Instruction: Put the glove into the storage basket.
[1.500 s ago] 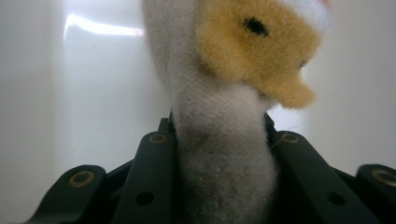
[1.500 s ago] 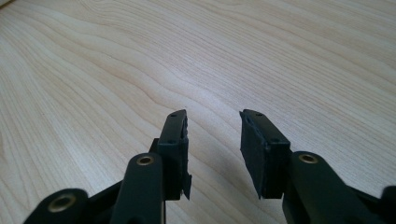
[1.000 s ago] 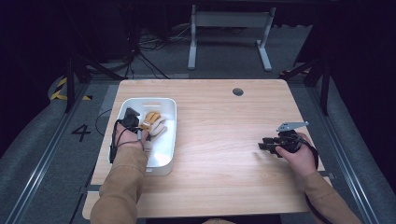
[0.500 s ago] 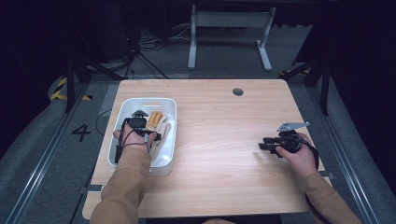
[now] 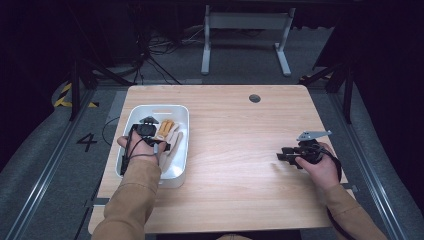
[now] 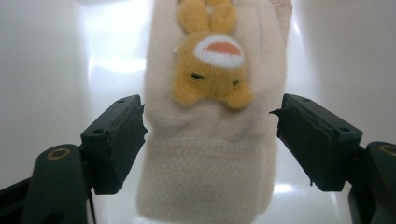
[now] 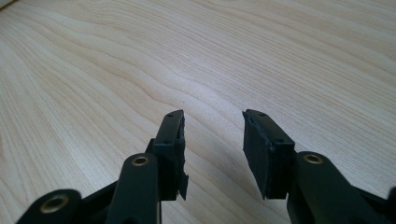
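A cream mitten [image 6: 212, 154] with a yellow bear face sewn on it lies flat in a white bin [image 5: 157, 107] at the table's left. My left gripper [image 6: 208, 135] hovers over the mitten's cuff. Its jaws have just swung wide and eased back a little; they straddle the cuff without pressing it. From above, the left gripper [image 5: 161, 145] sits inside the bin beside the mitten [image 5: 169, 132]. At the table's right, my right gripper [image 5: 280, 156] rests low over bare wood. Seen from its own camera, the right gripper [image 7: 212, 140] is open; its jaws have just been opening, with nothing between them.
The wooden table [image 5: 235, 150] has a small dark hole [image 5: 254, 98] near its far edge. The bin's walls rise around the left gripper. A metal table frame [image 5: 245, 30] stands on the floor beyond the table.
The left gripper's jaws have opened off the mitten, and the hand has shifted slightly right and up over the bin. The right hand has stayed put.
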Motion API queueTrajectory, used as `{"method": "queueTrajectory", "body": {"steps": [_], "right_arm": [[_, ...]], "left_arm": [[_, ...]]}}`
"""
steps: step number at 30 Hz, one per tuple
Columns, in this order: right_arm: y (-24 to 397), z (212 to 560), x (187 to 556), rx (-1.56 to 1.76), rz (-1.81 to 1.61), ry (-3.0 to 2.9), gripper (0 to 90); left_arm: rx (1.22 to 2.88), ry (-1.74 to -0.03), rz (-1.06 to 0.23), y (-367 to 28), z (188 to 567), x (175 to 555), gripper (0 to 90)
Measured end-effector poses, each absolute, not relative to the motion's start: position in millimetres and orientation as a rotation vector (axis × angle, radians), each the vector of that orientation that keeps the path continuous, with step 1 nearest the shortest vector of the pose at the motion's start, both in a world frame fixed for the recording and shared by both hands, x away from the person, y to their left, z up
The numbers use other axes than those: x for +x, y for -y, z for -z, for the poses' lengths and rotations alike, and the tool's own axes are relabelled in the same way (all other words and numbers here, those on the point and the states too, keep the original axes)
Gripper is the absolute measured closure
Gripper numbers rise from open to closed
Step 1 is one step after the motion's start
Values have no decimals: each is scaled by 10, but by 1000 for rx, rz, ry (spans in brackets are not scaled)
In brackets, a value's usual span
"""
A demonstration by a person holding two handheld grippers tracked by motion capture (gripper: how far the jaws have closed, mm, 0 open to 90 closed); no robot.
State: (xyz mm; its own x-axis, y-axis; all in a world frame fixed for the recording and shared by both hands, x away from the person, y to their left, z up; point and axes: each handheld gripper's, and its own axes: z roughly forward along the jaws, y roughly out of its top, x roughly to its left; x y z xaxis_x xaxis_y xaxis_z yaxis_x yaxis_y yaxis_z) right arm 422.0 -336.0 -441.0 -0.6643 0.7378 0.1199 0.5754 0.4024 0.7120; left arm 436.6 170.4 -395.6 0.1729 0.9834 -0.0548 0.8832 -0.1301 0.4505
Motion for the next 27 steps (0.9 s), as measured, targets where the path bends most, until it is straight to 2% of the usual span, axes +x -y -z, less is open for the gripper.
{"method": "queueTrajectory", "body": {"steps": [5, 8, 10, 16, 22, 27], "right_arm": [[3353, 4417, 4222, 1158, -1108, -2448, 589], [3343, 4424, 4223, 1160, -1108, -2452, 589], [3336, 4423, 4220, 1157, -1109, -2455, 587], [3345, 4416, 4216, 1154, -1120, -2456, 584], [3353, 4417, 4220, 1154, -1123, -2457, 585], [3353, 4413, 4220, 1152, -1126, -2456, 586]], "left_arm": [[2132, -1729, -428, -1697, 3908, 4291, 252], [2162, -1698, -393, -1645, 3899, 4271, 345], [2189, -1684, -365, -1617, 3933, 4285, 369], [2267, -1721, -306, -1593, 4072, 4349, 554], [2266, -1710, -276, -1628, 4066, 4359, 867], [2245, -1706, -251, -1644, 4050, 4360, 895]]}}
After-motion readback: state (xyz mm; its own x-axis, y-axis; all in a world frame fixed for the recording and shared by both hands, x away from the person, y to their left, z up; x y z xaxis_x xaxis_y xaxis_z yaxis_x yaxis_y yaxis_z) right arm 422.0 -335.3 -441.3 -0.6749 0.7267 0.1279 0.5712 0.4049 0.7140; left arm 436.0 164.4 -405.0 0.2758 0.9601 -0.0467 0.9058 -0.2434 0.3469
